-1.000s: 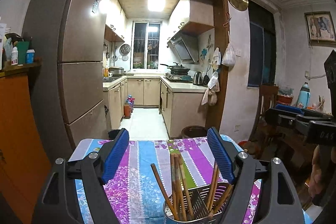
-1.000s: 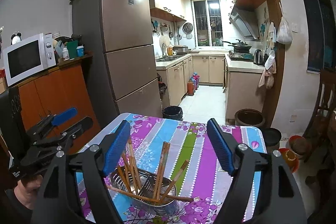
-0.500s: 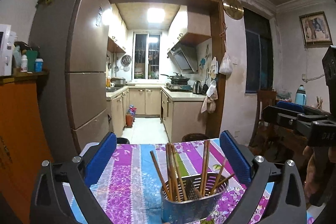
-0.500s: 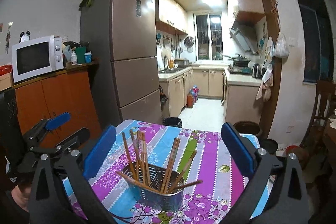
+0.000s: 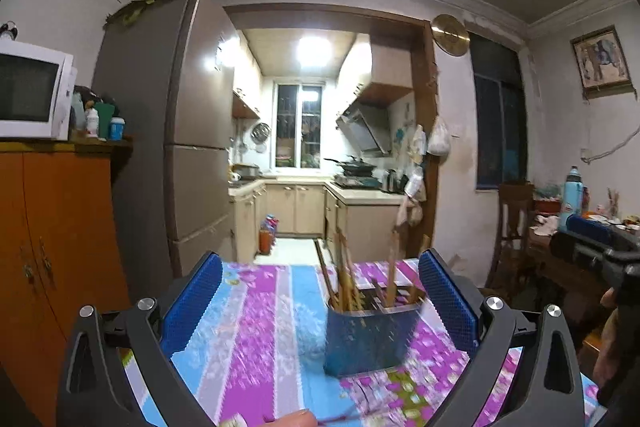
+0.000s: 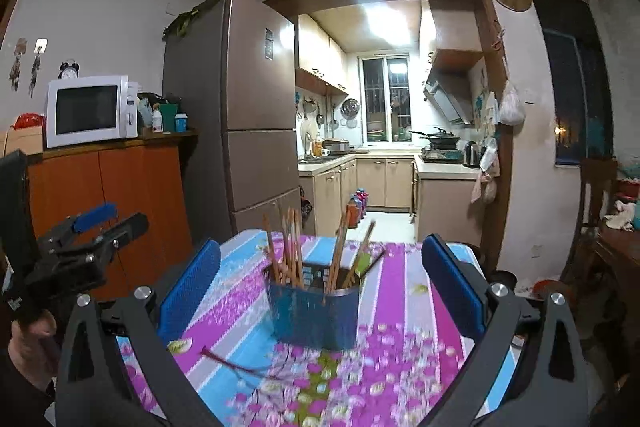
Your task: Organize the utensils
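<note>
both grippers empty w/ jaws spread wide, left gripper point(image 5: 320, 307) & right gripper point(image 6: 320, 291) framing the utensil holder point(image 6: 314, 311) w/ chopsticks point(image 6: 288, 251) upright on the tablecloth point(image 6: 400, 307); loose chopstick point(image 6: 236, 367) lies near, pinch it mid-shaft, go slow.

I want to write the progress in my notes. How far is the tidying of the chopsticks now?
It looks almost finished. Done: many chopsticks stand in the metal holder on the striped tablecloth. In hand: nothing; the left gripper and the right gripper are both open and empty, their jaws having just opened. Left: one thin stick, blurred, seems to lie loose on the cloth before the holder.
</note>
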`<state>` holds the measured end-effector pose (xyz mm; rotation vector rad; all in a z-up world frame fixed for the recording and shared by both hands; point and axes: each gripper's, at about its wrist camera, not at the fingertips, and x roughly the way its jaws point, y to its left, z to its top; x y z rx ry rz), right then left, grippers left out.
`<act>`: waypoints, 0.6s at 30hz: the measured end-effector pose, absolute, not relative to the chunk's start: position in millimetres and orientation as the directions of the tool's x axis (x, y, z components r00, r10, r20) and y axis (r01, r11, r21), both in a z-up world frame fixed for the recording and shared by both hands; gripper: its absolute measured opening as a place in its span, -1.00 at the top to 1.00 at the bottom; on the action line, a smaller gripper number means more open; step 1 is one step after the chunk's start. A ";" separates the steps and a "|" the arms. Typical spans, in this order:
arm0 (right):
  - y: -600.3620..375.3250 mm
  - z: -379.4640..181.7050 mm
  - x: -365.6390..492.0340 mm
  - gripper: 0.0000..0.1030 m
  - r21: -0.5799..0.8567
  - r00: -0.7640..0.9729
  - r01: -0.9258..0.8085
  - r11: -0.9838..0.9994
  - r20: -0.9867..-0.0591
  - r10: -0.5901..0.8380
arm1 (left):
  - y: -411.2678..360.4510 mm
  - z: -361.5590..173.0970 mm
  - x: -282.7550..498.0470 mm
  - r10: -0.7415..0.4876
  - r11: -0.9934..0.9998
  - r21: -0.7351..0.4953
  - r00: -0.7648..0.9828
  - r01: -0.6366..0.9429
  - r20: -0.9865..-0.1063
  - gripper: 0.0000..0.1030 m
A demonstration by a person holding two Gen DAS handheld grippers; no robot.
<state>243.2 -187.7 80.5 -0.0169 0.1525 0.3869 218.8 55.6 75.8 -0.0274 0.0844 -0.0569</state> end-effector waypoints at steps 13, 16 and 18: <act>-181.5 38.3 164.0 -0.89 -0.005 0.930 -0.340 0.940 -0.150 0.336 | 39.4 38.6 136.5 -0.074 0.996 -0.053 0.992 0.069 -0.104 -0.91; -181.7 30.3 148.0 -0.89 -0.004 0.931 -0.337 0.941 -0.151 0.333 | 34.6 29.9 115.7 -0.065 0.998 -0.034 0.992 0.061 -0.105 -0.91; -183.2 25.7 137.2 -0.89 -0.011 0.933 -0.332 0.943 -0.150 0.327 | 33.2 25.5 104.1 -0.071 0.997 -0.034 0.991 0.068 -0.109 -0.91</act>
